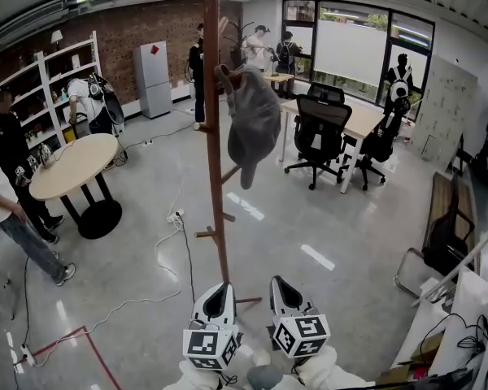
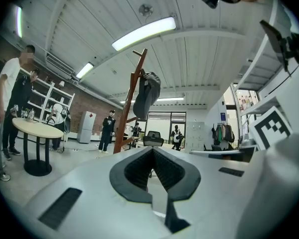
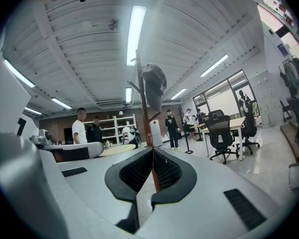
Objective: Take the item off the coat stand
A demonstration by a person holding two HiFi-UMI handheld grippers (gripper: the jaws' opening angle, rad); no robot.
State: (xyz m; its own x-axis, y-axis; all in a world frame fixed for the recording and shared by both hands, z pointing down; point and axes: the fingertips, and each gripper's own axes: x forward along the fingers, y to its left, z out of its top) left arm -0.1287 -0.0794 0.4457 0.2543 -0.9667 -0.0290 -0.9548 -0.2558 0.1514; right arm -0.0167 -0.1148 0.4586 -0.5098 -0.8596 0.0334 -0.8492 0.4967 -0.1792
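A grey cap (image 1: 252, 124) is hanging from a peg high on the single wooden coat stand (image 1: 214, 120), to the right of its pole and far above the two grippers. The stand's top is running out of the head view's upper edge, and its foot is disappearing behind the left gripper (image 1: 220, 289), so how it stands on the floor cannot be made out. The left gripper and the right gripper (image 1: 280, 285) are pointing side by side at the pole from the near side, well apart from the cap. Each is keeping its jaws pressed together with nothing between them. The person's gloved hands are cut off by the bottom edge.

One round table (image 1: 73, 165) is standing at the left, and one white fridge (image 1: 154, 80) against the far brick wall. At least two black office chairs (image 1: 321, 128) are sitting at a desk on the right. Seven people can be counted around the room's far and left parts, and one at the left is cropped by the frame.
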